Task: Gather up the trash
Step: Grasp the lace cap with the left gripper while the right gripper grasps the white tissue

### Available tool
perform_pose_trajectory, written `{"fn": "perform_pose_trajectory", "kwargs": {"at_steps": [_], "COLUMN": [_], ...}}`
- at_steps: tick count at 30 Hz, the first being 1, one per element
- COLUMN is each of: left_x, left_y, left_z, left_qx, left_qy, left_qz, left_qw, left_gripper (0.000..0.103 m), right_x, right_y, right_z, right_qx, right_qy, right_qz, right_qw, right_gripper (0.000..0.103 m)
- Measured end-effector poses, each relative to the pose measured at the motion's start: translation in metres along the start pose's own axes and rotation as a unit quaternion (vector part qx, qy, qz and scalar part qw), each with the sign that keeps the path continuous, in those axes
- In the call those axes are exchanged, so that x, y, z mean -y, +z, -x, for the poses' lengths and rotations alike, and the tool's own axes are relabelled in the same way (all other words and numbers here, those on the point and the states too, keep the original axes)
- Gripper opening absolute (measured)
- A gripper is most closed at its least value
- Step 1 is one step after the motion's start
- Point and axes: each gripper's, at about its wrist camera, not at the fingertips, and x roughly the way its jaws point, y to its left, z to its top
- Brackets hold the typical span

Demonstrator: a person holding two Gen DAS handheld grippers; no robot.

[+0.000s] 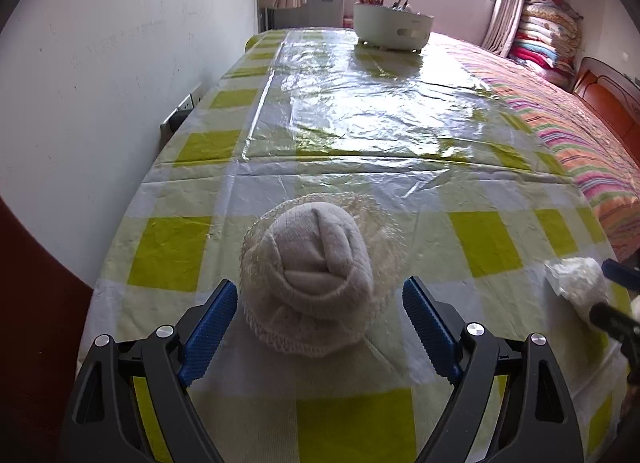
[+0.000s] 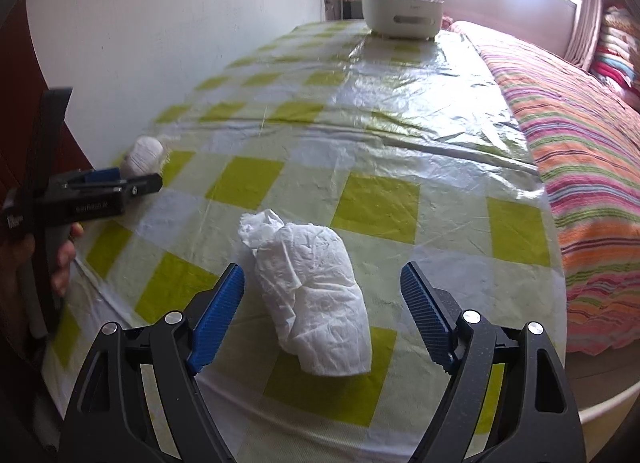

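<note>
A balled beige cloth in a net sleeve [image 1: 316, 263] lies on the green-checked table [image 1: 480, 243]. My left gripper [image 1: 320, 289] stands open around its near half, with a gap between each blue pad and the cloth. A crumpled white tissue wad [image 2: 316, 291] lies further right on the same table [image 2: 376, 203]. My right gripper [image 2: 322, 277] is open on either side of it, not touching. The left wrist view shows the tissue [image 1: 576, 283] and the right gripper [image 1: 606, 290] at its right edge. The right wrist view shows the left gripper [image 2: 132, 181] by the cloth ball [image 2: 144, 155].
A white tub [image 1: 394, 29] with small items stands at the table's far end. A white wall [image 1: 120, 63] runs along the left. A bed with a striped blanket [image 2: 580, 163] borders the right side. A hand [image 2: 64, 259] holds the left gripper's handle.
</note>
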Motion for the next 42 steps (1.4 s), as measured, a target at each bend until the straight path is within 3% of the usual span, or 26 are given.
{"fn": "perform_pose_trajectory", "kwargs": {"at_steps": [3,5,6,10,12,15,23,29,42], "left_x": [-0.002,-0.002,-0.002,0.0,0.0,-0.001,-0.006,-0.002,0.06], "left_y": [0.005,0.008,0.009,0.013,0.014,0.015,0.008,0.003,-0.018], "left_z": [-0.006,-0.009,-0.011,-0.016,-0.016,-0.013,-0.002,0.014,0.052], "left_qx": [-0.005,-0.007,-0.009,-0.011,-0.01,0.0,0.001,0.014,0.041], "left_qy": [0.002,0.007,0.011,0.02,0.023,0.035,0.012,0.005,-0.036], "left_qz": [0.004,0.003,0.001,-0.001,0.002,0.004,0.012,0.011,-0.051], "left_qw": [1.0,0.9999,0.9999,0.9997,0.9997,0.9994,0.9999,0.9998,0.9972], "left_gripper": [0.083,0.083,0.083,0.082,0.081,0.052,0.049,0.049,0.049], "right_x": [-0.002,-0.004,-0.006,-0.011,-0.013,-0.011,0.017,0.028,0.039], "right_y": [0.0,0.001,0.002,0.002,0.002,-0.001,-0.006,-0.006,-0.027], "right_z": [-0.005,-0.009,-0.009,-0.012,-0.009,-0.004,0.016,0.037,0.053], "right_qx": [-0.012,-0.022,-0.023,-0.028,-0.026,-0.021,0.006,0.039,0.061], "right_qy": [-0.002,-0.001,-0.002,-0.015,-0.016,-0.009,0.023,0.02,-0.001], "right_qz": [0.008,0.013,0.016,0.035,0.042,0.032,-0.033,-0.055,-0.072], "right_qw": [1.0,1.0,1.0,0.999,0.999,0.999,0.999,0.998,0.996], "right_gripper": [0.078,0.071,0.058,0.032,0.031,0.031,0.031,0.031,0.031]}}
